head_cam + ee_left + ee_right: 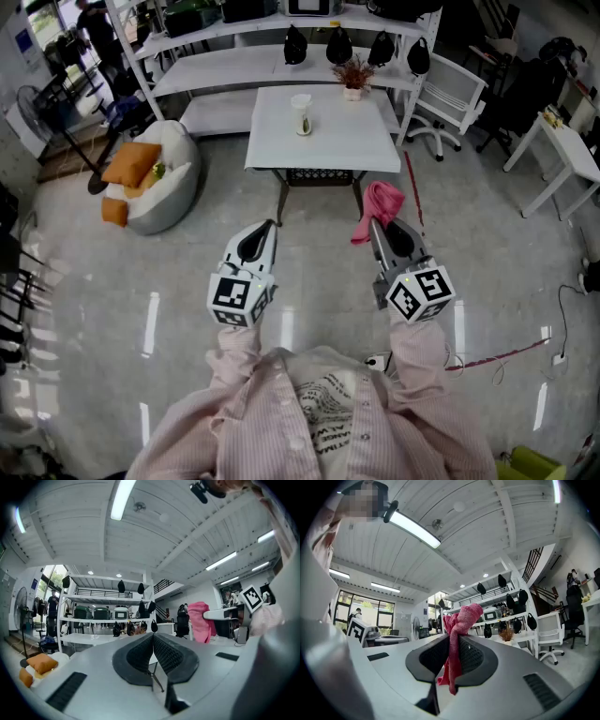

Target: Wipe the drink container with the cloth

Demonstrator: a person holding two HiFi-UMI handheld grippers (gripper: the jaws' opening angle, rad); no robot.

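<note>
A pale drink container (pixel 301 114) stands on the white table (pixel 321 141) ahead of me in the head view. My right gripper (pixel 375 225) is shut on a pink cloth (pixel 377 207), which bunches above the tips and hangs from the jaws. In the right gripper view the pink cloth (pixel 457 641) is pinched between the black pads. My left gripper (pixel 270 225) is shut with nothing in it; its pads meet in the left gripper view (pixel 153 637). Both grippers are held over the floor, well short of the table.
A small potted plant (pixel 353 79) stands at the table's far edge. White shelves (pixel 281 56) with dark bags run behind it. A beanbag with orange cushions (pixel 150 173) lies at the left, a white chair (pixel 448 103) and a side table (pixel 567 155) at the right.
</note>
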